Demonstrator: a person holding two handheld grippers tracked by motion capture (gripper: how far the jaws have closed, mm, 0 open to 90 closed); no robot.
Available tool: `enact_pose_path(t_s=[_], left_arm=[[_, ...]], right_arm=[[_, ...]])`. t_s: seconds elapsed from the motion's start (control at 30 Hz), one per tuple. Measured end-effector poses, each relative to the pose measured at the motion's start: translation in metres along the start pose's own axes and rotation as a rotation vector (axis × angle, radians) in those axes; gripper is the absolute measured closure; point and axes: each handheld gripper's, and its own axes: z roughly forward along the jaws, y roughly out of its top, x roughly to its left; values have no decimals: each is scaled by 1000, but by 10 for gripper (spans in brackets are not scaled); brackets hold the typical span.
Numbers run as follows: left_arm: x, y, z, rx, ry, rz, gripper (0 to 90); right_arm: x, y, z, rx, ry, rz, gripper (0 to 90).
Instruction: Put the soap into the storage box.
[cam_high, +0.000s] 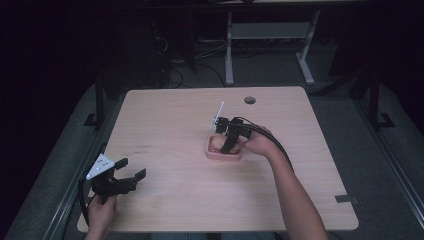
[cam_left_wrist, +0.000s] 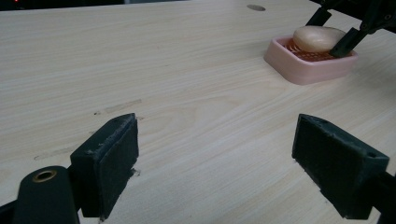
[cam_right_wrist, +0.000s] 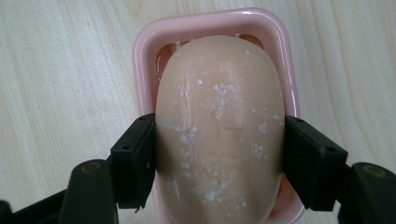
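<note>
A pale peach bar of soap (cam_right_wrist: 219, 126) lies in a pink soap dish (cam_right_wrist: 144, 51) near the middle of the wooden table (cam_high: 175, 130). My right gripper (cam_right_wrist: 218, 158) points down over the dish, and both pads press on the sides of the soap. From above, the soap (cam_high: 216, 143) and the dish (cam_high: 220, 155) sit under the right gripper (cam_high: 228, 142). My left gripper (cam_high: 131, 168) rests at the table's front left corner, open and with nothing between its pads. Far off in the left gripper view stand the dish (cam_left_wrist: 303, 70) and the soap (cam_left_wrist: 317, 38).
A round cable hole (cam_high: 249, 100) sits near the table's far edge. A white desk frame (cam_high: 270, 40) stands on the floor beyond the table. Bare wood stretches between the two grippers.
</note>
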Motion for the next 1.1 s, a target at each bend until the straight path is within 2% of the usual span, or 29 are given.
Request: enact_pose_path(t_s=[1.0, 1.1], left_arm=[[1, 0, -1, -3, 2, 3, 143], [0, 1, -1, -5, 1, 0, 143]], right_arm=[[-2, 2, 4, 14, -1, 0, 313], [-2, 1, 2, -7, -2, 1, 313]])
